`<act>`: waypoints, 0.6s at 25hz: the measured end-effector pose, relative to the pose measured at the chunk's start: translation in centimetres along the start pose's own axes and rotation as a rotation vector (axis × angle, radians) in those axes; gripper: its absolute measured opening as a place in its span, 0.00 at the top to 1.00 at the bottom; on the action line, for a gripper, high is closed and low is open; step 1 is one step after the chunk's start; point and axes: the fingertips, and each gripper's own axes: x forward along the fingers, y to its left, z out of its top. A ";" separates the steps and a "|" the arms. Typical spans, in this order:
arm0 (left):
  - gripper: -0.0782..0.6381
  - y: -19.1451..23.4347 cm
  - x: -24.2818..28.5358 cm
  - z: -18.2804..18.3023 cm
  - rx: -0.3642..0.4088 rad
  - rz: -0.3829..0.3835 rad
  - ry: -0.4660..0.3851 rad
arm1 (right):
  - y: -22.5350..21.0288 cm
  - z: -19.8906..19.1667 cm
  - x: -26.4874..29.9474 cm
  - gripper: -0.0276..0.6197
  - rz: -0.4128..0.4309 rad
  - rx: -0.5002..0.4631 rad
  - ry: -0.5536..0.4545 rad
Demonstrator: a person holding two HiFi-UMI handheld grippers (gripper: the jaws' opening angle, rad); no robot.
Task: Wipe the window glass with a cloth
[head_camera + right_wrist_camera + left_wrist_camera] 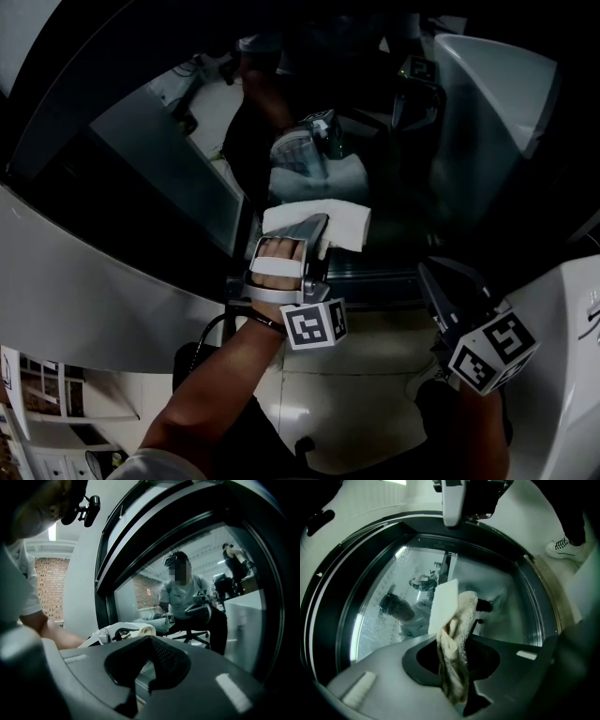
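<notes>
Nearest to me is the person's bare left forearm (pixel 211 403), stretched toward the window glass (pixel 159 150). The left gripper (pixel 317 225) at its end is clamped on a white cloth (pixel 339 223). Seen along its jaws, the cloth is bunched in the gap between them, and its upper end lies flat against the glass.

Below and to the right of that contact spot, held back from the glass, is the right gripper (pixel 433 279). Its jaws are pressed together with nothing between them (only a thin dark slit shows at the tips).

The glass sits in a dark rounded frame (pixel 328 620), with a pale panel (pixel 84 300) curving along the frame's lower left.

The glass itself is dim and mirror-like. Just above the real cloth a second pale cloth shape shows in it. Farther in there is a figure in a light shirt holding a gripper. This is most likely the person's own reflection, though the dark glass makes that hard to settle.
</notes>
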 end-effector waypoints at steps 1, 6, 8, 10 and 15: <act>0.75 -0.2 0.0 -0.1 -0.001 -0.003 -0.001 | 0.0 0.0 0.0 0.95 0.000 -0.001 0.001; 0.75 -1.5 -0.2 -0.6 -0.010 -0.035 0.008 | 0.3 0.1 0.0 0.95 -0.006 -0.005 0.010; 0.75 -2.2 -0.1 -0.8 -0.011 -0.047 0.011 | 0.4 0.1 0.0 0.95 -0.006 -0.004 0.011; 0.75 -2.8 0.0 -0.8 -0.015 -0.057 0.015 | 0.4 0.2 0.0 0.95 -0.005 -0.006 0.011; 0.75 -4.7 0.4 -1.1 -0.012 -0.085 0.028 | 0.3 -0.4 0.2 0.95 -0.004 -0.018 0.028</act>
